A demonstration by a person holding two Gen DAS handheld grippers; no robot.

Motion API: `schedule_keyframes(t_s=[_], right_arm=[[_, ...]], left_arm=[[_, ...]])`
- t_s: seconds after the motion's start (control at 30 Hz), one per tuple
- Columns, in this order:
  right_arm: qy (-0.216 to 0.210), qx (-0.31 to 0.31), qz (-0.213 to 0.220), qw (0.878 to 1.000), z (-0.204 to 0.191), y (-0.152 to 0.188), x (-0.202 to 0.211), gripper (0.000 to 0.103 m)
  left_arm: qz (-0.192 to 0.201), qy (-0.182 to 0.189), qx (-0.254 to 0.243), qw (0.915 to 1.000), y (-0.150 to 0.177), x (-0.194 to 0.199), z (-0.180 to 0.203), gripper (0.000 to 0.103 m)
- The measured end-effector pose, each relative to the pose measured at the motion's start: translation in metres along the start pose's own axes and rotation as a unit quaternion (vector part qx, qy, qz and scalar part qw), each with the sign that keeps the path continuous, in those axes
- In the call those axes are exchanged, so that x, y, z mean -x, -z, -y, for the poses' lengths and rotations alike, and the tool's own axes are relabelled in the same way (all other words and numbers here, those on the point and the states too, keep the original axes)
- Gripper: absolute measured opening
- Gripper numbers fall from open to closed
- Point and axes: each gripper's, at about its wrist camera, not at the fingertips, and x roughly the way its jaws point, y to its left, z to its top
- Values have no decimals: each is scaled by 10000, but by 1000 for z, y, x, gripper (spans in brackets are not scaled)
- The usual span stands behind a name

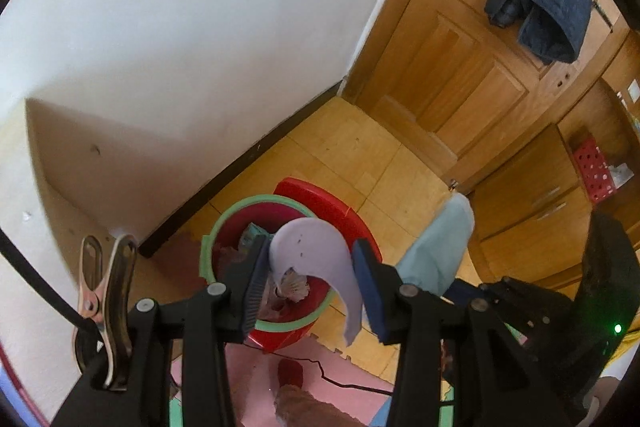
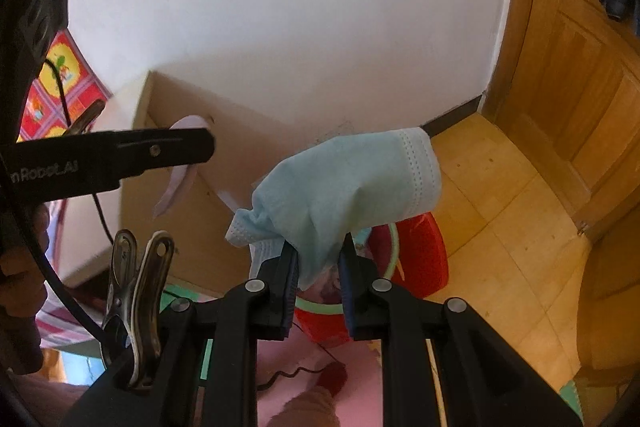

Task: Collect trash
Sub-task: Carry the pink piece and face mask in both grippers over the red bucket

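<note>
Left wrist view shows your left gripper (image 1: 310, 281) clamping a curled paper strip (image 1: 320, 255) over the red bin (image 1: 272, 327), ready to drop, while your right gripper (image 2: 318, 269) pinches a blue face mask (image 2: 344, 183) beside it.

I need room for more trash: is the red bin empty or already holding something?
Already holding something: crumpled wrappers and paper lie inside the red bin, below its green rim.

both grippers point steeply downward; the left gripper (image 1: 310, 281) stands part open, the right gripper (image 2: 320, 283) narrower.
</note>
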Motion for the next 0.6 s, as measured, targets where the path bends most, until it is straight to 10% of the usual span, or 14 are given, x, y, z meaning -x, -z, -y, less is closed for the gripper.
schedule_keyframes(t_s=[0.6], right_arm=[[123,-55,-469,9988,34,32,-57,19]], left_arm=[[-646,-156,314,9973,-2,-111,-10,45]])
